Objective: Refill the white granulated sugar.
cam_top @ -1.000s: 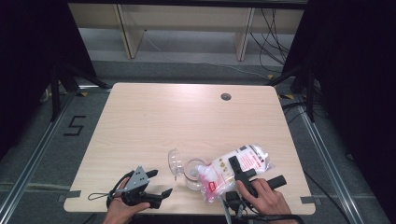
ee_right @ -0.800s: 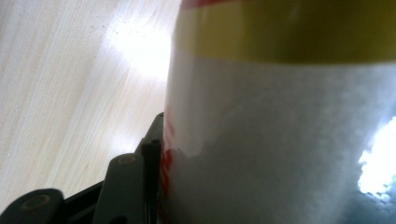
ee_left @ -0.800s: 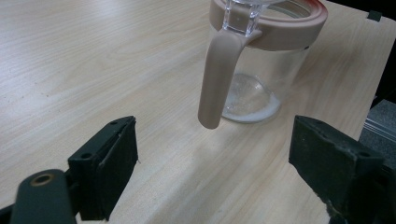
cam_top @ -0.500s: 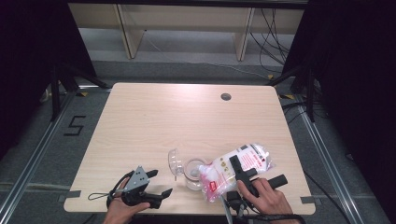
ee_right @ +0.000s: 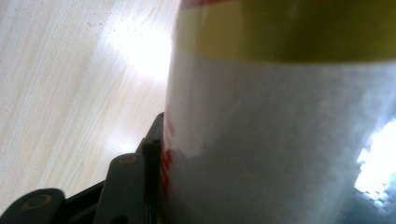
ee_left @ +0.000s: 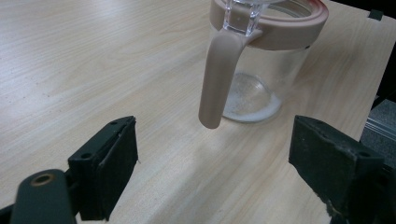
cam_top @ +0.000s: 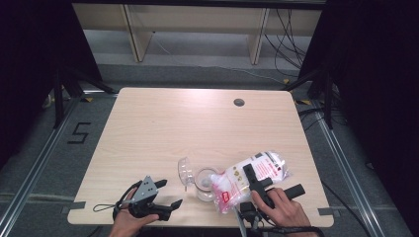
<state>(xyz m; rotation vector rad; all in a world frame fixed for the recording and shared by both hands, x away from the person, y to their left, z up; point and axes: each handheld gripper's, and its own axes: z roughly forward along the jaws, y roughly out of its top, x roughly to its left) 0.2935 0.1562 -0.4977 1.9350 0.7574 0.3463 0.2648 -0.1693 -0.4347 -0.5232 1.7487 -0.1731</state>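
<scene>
Soft, slippery clear plastic bag of white powder tilted over the glass jar near the table's front edge.
Right gripper clamps the bag's middle, best gripped there; left gripper gapes wide, holding nothing.

A black "5" is marked on the floor beside the tabletop's left edge. The bag's red print is too small to read.

jar top cropped, bag blurred
</scene>
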